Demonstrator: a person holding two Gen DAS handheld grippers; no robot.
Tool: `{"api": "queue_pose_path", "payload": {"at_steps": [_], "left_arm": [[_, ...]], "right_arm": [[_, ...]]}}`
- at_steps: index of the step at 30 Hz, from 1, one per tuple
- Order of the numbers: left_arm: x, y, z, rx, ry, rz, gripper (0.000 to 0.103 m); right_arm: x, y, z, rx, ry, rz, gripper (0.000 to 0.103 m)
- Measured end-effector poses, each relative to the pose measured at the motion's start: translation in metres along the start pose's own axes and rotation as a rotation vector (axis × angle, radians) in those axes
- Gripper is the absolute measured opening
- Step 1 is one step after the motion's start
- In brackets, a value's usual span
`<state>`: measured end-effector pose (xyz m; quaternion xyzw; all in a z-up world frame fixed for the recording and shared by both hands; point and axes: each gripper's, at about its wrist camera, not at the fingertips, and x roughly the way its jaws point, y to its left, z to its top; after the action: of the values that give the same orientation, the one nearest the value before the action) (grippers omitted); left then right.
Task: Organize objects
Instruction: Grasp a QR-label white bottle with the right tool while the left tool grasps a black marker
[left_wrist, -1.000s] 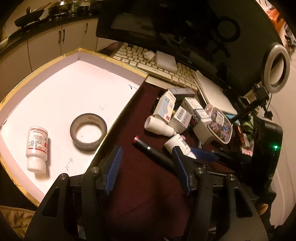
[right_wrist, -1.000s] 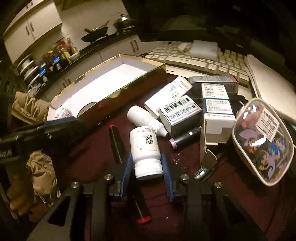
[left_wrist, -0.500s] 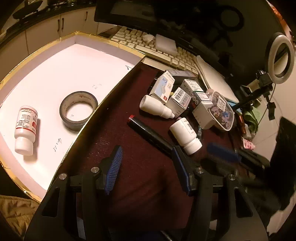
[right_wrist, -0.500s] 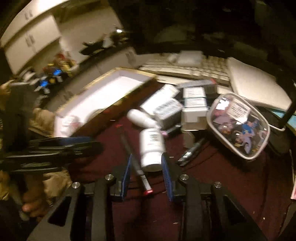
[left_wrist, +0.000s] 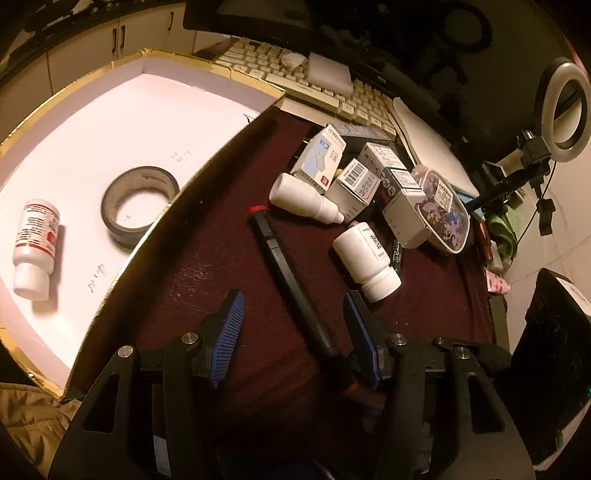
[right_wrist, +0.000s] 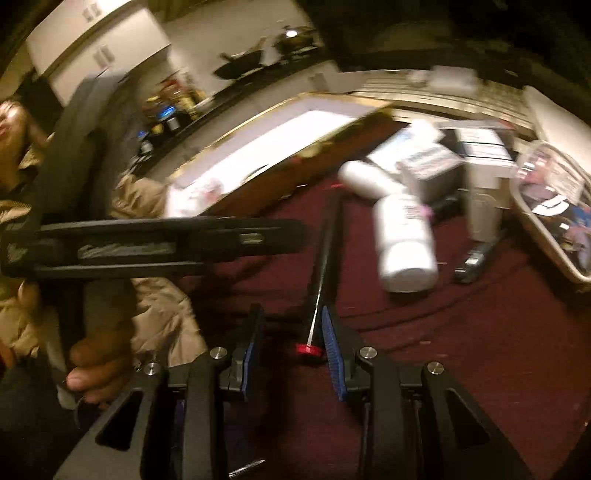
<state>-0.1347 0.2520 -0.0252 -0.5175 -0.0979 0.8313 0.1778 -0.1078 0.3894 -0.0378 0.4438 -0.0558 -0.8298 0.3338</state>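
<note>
Tape roll (left_wrist: 138, 205), bottle (left_wrist: 35, 247) in box (left_wrist: 207, 70)

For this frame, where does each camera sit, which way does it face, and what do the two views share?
Left wrist: rides on the left gripper, looking down over the maroon tabletop toward the white box and keyboard; its own open fingers show at the bottom.
Right wrist: rides on the right gripper, facing low across the table toward the box, blurred; its fingers, the left gripper's body and the person's hand show.
Shared: the black marker and the white pill bottle.
</note>
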Motion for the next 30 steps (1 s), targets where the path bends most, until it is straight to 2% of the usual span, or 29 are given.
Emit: {"api": "queue_pose_path", "payload": {"at_steps": [3, 5, 8, 10, 12, 15, 18, 21, 30], "left_arm": [[0.010, -0.004, 0.003, 0.008, 0.011, 0.008, 0.056], [0.019, -0.006, 0.003, 0.021, 0.032, 0.015, 0.056], [0.022, -0.014, 0.002, 0.064, 0.004, 0.075, 0.053], [0.025, -0.016, 0.002, 0.085, -0.017, 0.111, 0.037], [0.026, -0.017, 0.002, 0.122, -0.027, 0.154, 0.026], [0.020, -0.010, -0.002, 0.141, -0.022, 0.149, 0.017], [0.012, 0.000, -0.009, 0.147, -0.012, 0.112, 0.016], [0.012, 0.004, -0.012, 0.130, -0.005, 0.082, 0.016], [0.018, -0.010, -0.011, 0.183, -0.046, 0.131, 0.018]], "right_arm": [[-0.007, -0.002, -0.002, -0.014, -0.004, -0.001, 0.032], [-0.018, -0.012, -0.002, 0.002, -0.016, -0.055, 0.032], [-0.038, -0.033, 0.000, 0.067, -0.060, -0.103, 0.032], [-0.048, -0.042, 0.004, 0.109, -0.085, -0.131, 0.032], [-0.052, -0.044, 0.006, 0.120, -0.107, -0.158, 0.032], [-0.047, -0.044, 0.014, 0.138, -0.120, -0.198, 0.032], [-0.032, -0.044, 0.023, 0.153, -0.104, -0.214, 0.032], [-0.016, -0.045, 0.032, 0.145, -0.083, -0.270, 0.032], [-0.004, -0.039, 0.037, 0.129, -0.042, -0.314, 0.033]]}}
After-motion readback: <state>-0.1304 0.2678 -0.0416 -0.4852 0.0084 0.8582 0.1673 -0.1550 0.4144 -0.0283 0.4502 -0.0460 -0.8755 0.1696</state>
